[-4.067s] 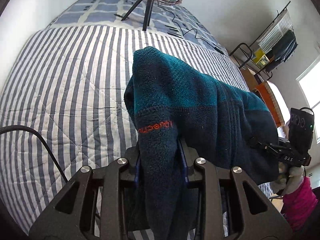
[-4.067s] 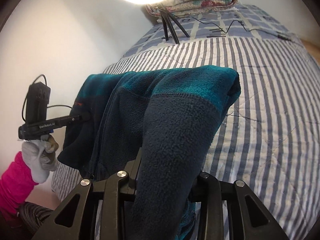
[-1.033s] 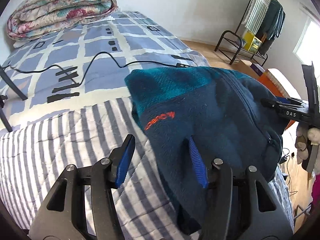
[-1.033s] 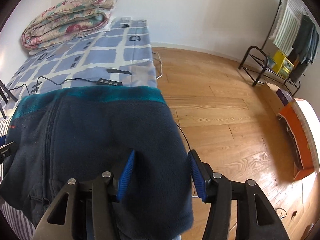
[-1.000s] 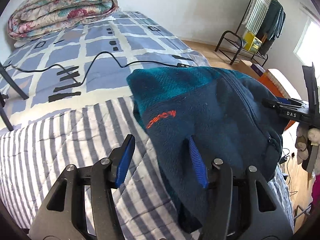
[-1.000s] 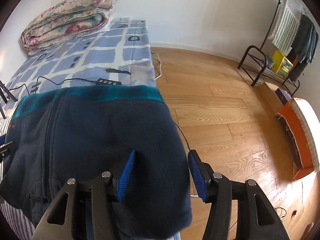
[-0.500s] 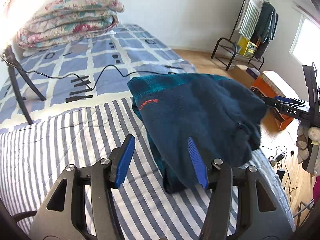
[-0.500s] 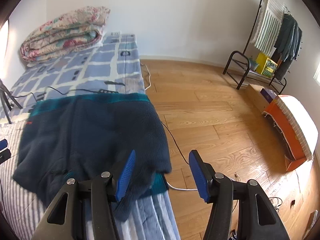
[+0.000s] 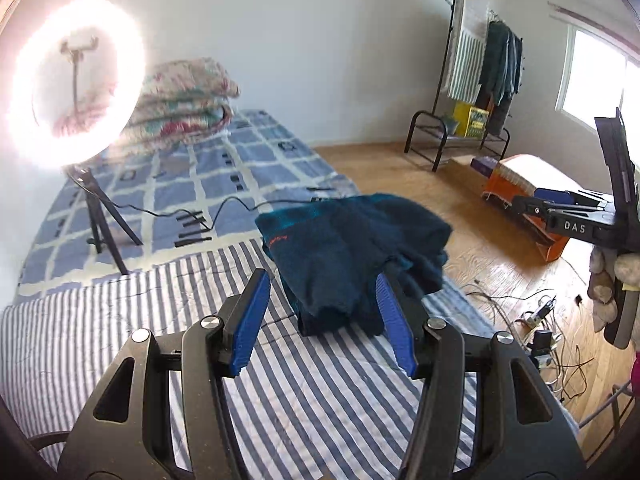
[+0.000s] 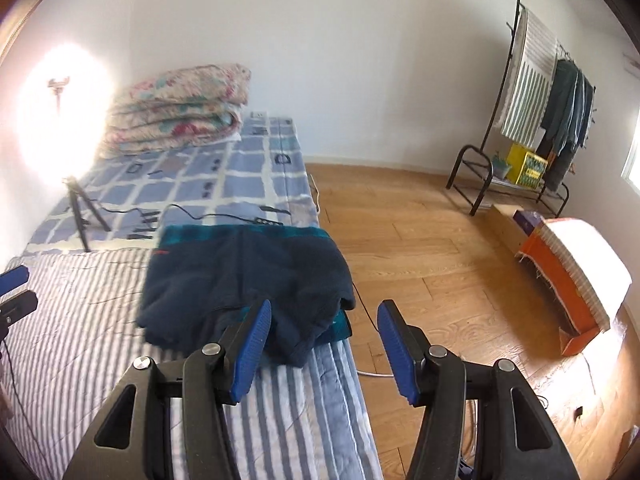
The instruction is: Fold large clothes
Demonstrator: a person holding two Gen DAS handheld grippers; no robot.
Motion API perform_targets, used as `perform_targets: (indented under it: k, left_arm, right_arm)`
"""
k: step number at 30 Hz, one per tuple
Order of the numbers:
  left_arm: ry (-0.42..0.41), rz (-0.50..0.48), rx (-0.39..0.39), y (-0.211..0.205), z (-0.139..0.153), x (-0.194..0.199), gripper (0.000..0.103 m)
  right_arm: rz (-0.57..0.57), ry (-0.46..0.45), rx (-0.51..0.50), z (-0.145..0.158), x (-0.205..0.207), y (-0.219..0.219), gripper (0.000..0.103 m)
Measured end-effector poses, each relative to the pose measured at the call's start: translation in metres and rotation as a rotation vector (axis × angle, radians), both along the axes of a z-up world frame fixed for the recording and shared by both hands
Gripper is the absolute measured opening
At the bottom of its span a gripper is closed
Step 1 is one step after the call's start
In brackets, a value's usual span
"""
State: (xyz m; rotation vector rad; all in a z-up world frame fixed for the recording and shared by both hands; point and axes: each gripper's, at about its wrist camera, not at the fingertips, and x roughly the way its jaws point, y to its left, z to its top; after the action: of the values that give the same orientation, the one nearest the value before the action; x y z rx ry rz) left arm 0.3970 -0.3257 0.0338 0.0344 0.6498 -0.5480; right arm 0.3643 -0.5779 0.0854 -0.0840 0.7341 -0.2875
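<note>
Both grippers, left gripper [image 9: 322, 314] and right gripper [image 10: 322, 338], now hang wide and empty, pulled back from the folded fleece jacket [image 10: 244, 276] (this fold looks done) on the bed [image 10: 100, 360].

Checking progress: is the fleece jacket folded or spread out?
Folded: the fleece jacket lies in a doubled-over, slightly rumpled stack on the striped quilt.

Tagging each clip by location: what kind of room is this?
Most likely a bedroom: a bed with striped bedding, a folded floral quilt at its far end, and a clothes rack hung with garments by the wall.
</note>
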Motion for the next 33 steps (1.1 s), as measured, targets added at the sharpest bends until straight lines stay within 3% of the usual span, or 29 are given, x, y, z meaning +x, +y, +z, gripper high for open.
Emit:
perform_targets:
  k: [11, 19, 21, 26, 33]
  left_arm:
    - [-0.071, -0.019, -0.024, 0.038, 0.047, -0.102, 0.057]
    - [-0.095, -0.014, -0.025, 0.069, 0.055, -0.171, 0.058]
    - [-0.103, -0.007, -0.025, 0.077, 0.057, -0.189, 0.070]
    - [-0.133, -0.021, -0.018, 0.087, 0.057, -0.221, 0.079]
    - [-0.151, -0.032, -0.002, 0.090, 0.047, -0.243, 0.079]
  right_arm:
    - [0.027, -0.053, 0.013, 0.042, -0.104, 0.059, 0.058]
    - [0.038, -0.090, 0.111, 0.037, -0.166, 0.087, 0.068]
    - [0.037, -0.105, 0.101, 0.034, -0.180, 0.096, 0.072]
    - [0.017, -0.166, 0.089, 0.026, -0.213, 0.116, 0.082]
    - [0.021, -0.187, 0.115, 0.016, -0.237, 0.123, 0.083]
